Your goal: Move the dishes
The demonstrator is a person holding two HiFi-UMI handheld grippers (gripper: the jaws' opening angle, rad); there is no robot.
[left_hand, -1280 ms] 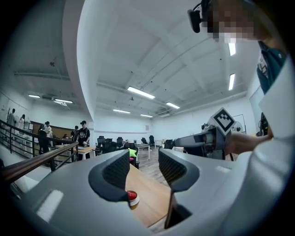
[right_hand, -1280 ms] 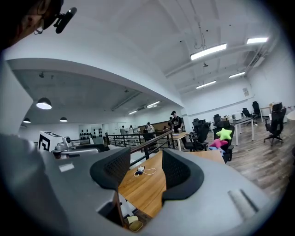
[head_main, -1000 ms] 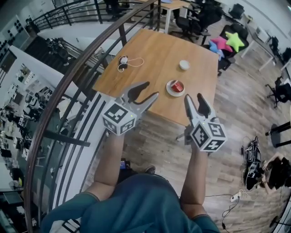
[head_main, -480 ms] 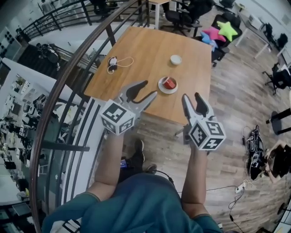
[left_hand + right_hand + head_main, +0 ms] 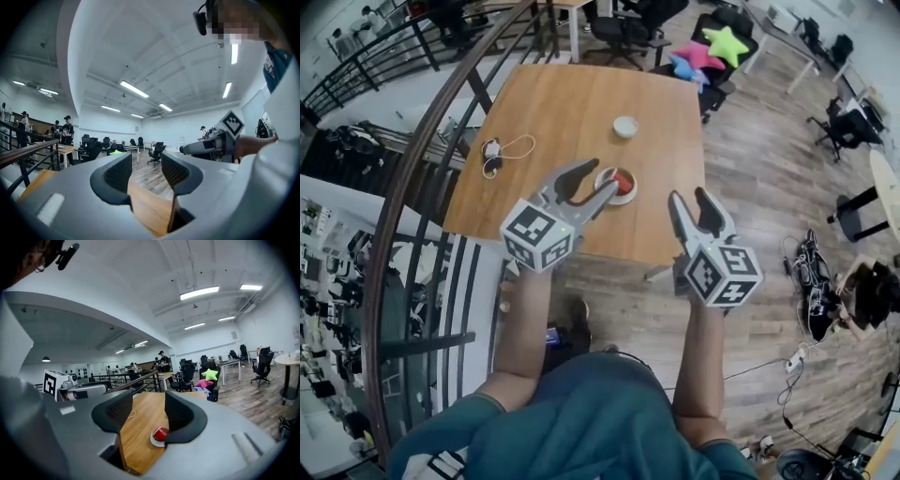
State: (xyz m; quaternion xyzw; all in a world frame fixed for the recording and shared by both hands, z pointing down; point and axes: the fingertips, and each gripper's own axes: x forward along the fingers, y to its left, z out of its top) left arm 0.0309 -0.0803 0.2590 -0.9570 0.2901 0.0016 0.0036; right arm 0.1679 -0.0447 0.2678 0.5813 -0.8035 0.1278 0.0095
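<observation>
Both grippers held out ahead, fingers parted.
The left gripper (image 5: 604, 175) points forward and angles right, its fingers (image 5: 572, 183) apart and gripping nothing; its marker cube (image 5: 539, 234) sits just ahead of the hand. The right gripper (image 5: 687, 195) points forward, tilted slightly left, fingers likewise apart and empty. Both bare forearms (image 5: 525, 328) reach out from teal sleeves (image 5: 450, 436), roughly parallel, with the grippers about level and apart.

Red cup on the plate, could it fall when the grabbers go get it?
Maybe. The red cup just rests loose on the white plate, so tilting the plate could tip it off. The left gripper and right gripper are open and not yet at the wooden table; a clumsy nudge might slide the plate.
</observation>
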